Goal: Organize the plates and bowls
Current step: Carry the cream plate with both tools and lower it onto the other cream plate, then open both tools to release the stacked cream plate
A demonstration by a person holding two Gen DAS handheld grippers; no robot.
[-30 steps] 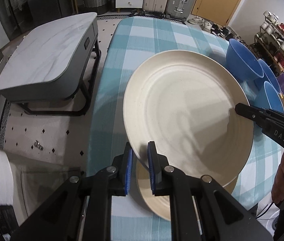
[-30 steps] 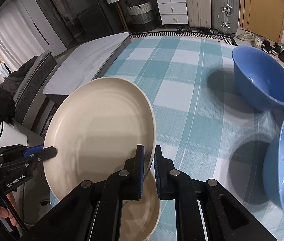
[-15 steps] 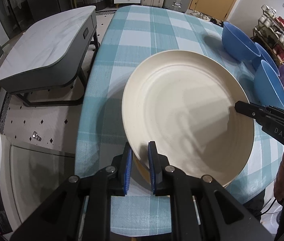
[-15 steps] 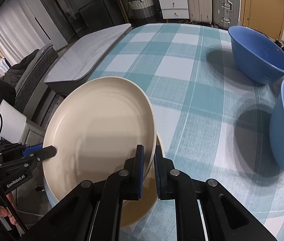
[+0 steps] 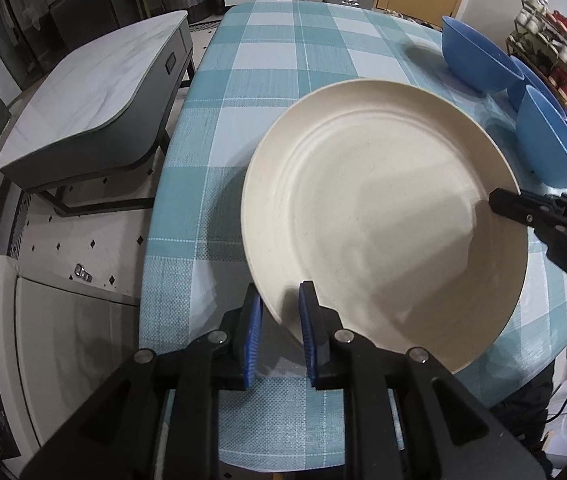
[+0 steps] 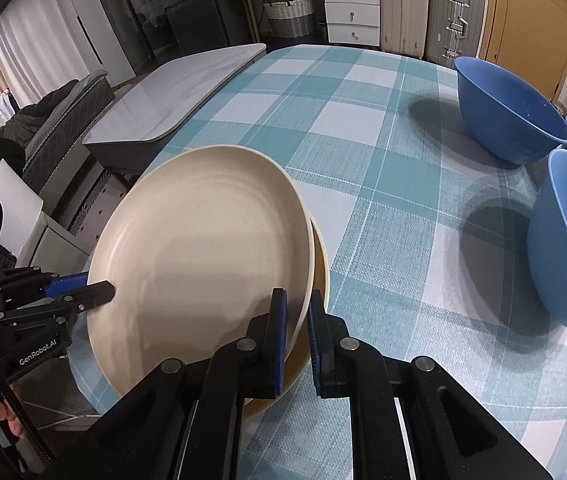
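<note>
Stacking round cream plate (image 6: pixel 203 256) onto second cream plate (image 6: pixel 321 264): right hand-held gripper (image 6: pixel 294 332) clamped on rim, left hand-held gripper (image 5: pixel 279 332) opening around it. Next, probably release both sides.

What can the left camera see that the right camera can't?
Only the left wrist view shows the rack of cups beside the table. Only the right wrist view plainly shows a second plate peeking out under the cream plate, plus white curtains. Both show the cream plate, blue bowls, checked tablecloth, the left hand-held gripper, jaws opening around the rim, and the right hand-held gripper shut on it.
</note>
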